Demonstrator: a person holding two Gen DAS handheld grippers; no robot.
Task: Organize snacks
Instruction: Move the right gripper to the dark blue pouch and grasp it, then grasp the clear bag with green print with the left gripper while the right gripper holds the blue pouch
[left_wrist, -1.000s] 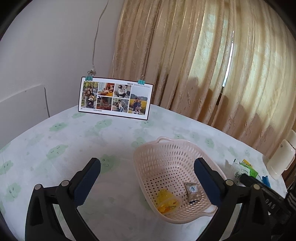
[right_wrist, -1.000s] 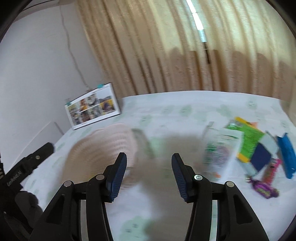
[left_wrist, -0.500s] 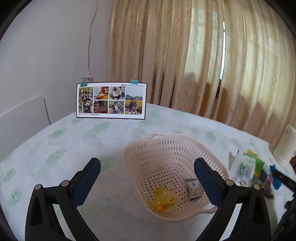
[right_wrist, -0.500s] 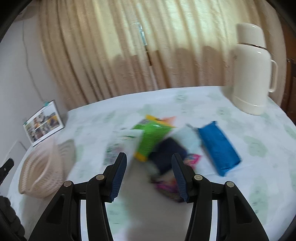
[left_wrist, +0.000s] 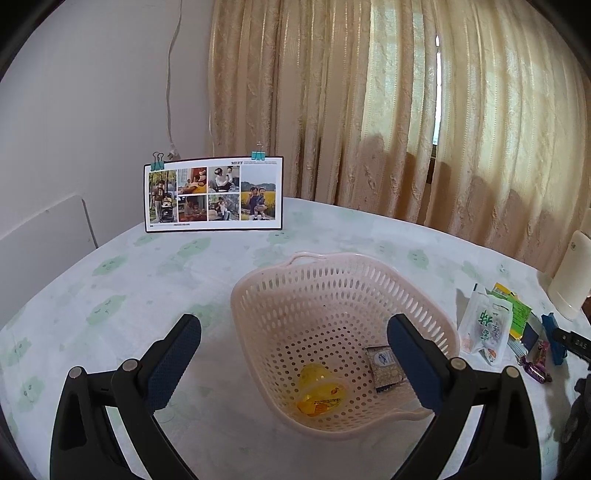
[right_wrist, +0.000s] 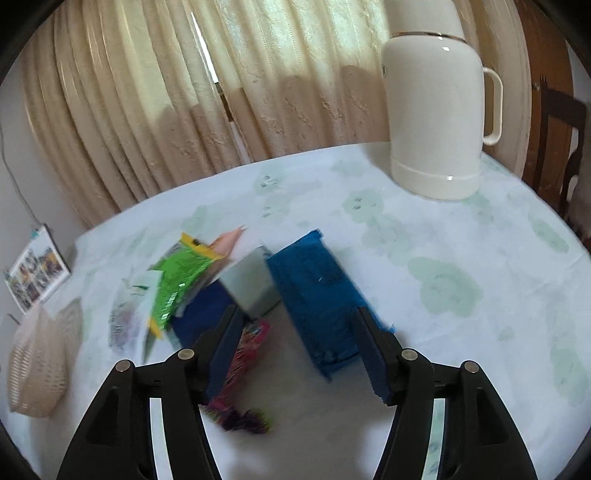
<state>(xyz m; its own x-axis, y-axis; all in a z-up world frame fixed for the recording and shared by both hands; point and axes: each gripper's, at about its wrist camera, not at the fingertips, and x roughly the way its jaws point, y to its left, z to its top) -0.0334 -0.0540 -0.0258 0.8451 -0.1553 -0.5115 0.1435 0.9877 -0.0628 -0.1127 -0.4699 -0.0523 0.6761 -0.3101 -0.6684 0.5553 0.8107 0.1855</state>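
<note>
A pink perforated basket (left_wrist: 332, 295) stands on the table, holding a yellow jelly cup (left_wrist: 319, 395) and a small flat packet (left_wrist: 384, 365). My left gripper (left_wrist: 291, 339) hovers open over the basket's near side, with nothing held. My right gripper (right_wrist: 299, 339) is over the snack pile and its jaws are opening. The blue packet (right_wrist: 317, 295) lies flat between and just beyond them, with the pads clear of it. Left of it lie a green packet (right_wrist: 181, 280), a white packet (right_wrist: 133, 317), a dark blue packet (right_wrist: 201, 317) and a purple-pink candy (right_wrist: 243, 369).
A cream thermos jug (right_wrist: 436, 118) stands at the back right of the table. A photo card (left_wrist: 214, 194) is propped at the far left, with curtains behind. A wooden chair (right_wrist: 561, 147) is beyond the table's right edge. The green-patterned tablecloth (right_wrist: 461, 277) is bare to the right of the blue packet.
My right gripper has swung away from the basket to the snack pile, and its jaws stand wider. My left gripper has drifted slightly and rolled, staying open over the basket.
</note>
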